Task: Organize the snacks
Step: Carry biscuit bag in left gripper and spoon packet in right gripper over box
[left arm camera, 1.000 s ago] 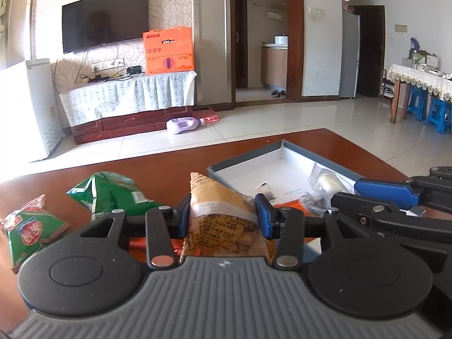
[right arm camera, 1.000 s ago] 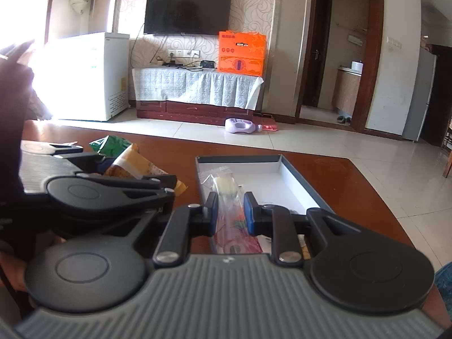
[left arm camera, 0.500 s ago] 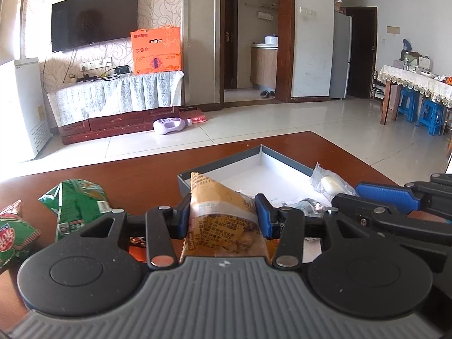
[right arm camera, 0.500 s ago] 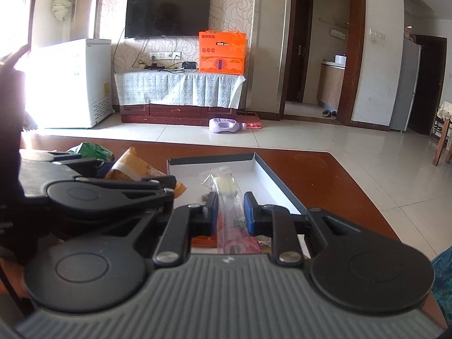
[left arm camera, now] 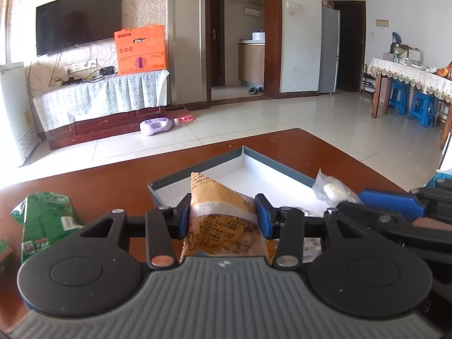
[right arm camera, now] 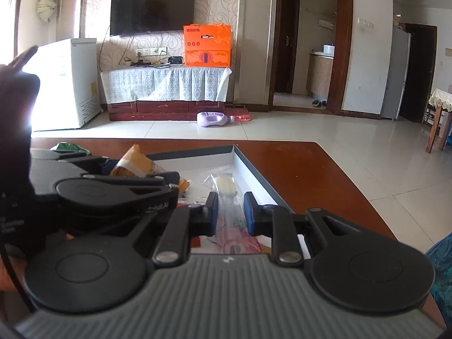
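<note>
My left tongs (left arm camera: 223, 217) clamp the orange pack (left arm camera: 223, 214), my right tongs (right arm camera: 231, 210) the clear packet (right arm camera: 227, 197), both over the box (left arm camera: 271, 166) at 12 o'clock; I should lower before releasing.

Swirl-patterned wall (right arm camera: 226, 0) bears a dark television (right arm camera: 152, 8); pale tiled floor (right arm camera: 310, 130); bright daylight at left.

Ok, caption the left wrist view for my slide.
Left claw grips an orange plastic snack packet before the shallow grey-walled white box on the brown wooden table.
</note>
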Motion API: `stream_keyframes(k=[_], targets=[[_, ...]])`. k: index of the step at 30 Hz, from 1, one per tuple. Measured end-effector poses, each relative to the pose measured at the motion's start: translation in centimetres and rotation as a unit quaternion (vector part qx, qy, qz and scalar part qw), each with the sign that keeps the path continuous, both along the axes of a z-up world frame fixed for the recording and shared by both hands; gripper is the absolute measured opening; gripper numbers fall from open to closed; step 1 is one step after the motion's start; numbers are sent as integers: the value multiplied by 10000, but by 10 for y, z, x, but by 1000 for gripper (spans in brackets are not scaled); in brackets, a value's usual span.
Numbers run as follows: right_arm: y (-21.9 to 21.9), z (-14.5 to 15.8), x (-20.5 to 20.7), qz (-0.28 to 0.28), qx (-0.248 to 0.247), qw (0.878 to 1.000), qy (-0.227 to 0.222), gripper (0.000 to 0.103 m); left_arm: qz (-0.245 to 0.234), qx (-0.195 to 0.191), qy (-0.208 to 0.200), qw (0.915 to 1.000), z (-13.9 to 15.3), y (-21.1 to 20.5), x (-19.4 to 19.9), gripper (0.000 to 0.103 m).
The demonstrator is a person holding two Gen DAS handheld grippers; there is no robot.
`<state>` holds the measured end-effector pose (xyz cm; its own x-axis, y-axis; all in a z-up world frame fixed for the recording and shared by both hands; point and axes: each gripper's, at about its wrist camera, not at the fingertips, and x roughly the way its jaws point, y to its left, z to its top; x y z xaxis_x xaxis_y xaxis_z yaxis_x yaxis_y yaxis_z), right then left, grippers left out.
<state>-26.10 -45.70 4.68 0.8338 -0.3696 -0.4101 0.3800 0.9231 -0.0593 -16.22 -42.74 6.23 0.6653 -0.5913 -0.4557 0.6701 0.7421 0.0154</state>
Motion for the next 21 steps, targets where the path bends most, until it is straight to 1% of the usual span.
stream_keyframes(k=[8, 21], targets=[[-6, -1, 6, -74, 74, 9999, 41, 23, -62, 27, -13, 10000, -6, -19, 12, 52], [-7, -5, 20, -101, 141, 9996, 211, 23, -118, 39, 104, 9999, -21, -42, 30, 52]])
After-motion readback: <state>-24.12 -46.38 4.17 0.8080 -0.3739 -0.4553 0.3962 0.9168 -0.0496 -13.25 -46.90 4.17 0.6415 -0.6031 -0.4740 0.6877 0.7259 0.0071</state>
